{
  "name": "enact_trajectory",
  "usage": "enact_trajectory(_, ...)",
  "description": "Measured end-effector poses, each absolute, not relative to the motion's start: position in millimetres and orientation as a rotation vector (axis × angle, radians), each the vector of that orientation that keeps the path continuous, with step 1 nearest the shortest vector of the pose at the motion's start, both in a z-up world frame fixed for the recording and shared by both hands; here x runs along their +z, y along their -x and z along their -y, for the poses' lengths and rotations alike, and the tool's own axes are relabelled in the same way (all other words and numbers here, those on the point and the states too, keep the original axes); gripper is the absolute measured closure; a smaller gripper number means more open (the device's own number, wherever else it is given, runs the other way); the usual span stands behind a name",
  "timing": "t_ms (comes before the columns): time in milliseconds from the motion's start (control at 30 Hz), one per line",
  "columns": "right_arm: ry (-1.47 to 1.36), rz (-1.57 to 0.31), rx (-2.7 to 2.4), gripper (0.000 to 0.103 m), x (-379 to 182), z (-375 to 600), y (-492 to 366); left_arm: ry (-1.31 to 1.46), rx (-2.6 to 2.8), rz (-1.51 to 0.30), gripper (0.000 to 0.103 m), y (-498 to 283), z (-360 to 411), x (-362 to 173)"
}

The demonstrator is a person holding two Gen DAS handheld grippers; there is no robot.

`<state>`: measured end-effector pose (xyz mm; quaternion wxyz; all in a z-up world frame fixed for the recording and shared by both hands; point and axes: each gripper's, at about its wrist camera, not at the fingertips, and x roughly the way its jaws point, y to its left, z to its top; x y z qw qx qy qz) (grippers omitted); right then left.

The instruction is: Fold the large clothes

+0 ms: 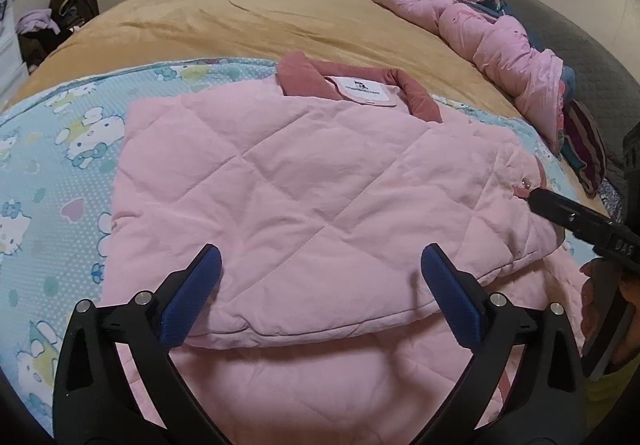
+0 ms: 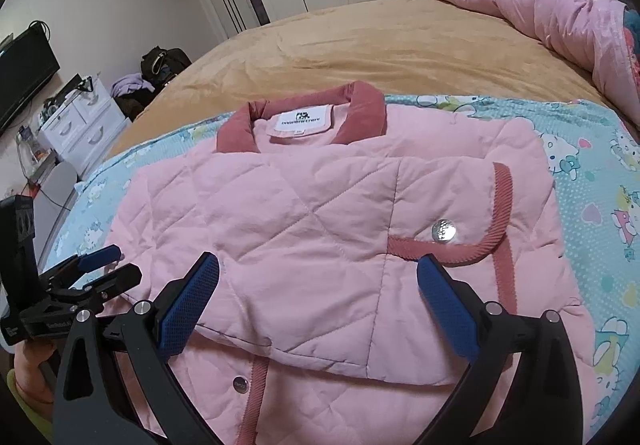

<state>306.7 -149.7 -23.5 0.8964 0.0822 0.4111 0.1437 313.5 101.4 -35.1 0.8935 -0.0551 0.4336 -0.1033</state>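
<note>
I'm over a pink quilted jacket (image 2: 304, 245), partly folded on a cartoon-print blanket (image 2: 592, 173) at the near end of the bed (image 2: 360, 45). Left tool (image 1: 320, 285) and right tool (image 2: 318, 285) both gape wide, holding nothing. Jacket looks soft, puffy, light, prob. slippery. I'd pinch the thick near hem, w/ both tools.

Soft, even indoor light; sharp centre, fisheye-bent edges, dark vignetted corners.
</note>
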Motion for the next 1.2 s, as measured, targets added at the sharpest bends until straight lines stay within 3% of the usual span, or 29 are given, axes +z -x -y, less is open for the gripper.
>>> enact_trajectory(1200, -0.181, -0.725, 0.344, 0.004, 40.5, 144.1, -240.4, 0.133, -0.205, -0.776, 0.009, -247.6, -110.5, 33.5)
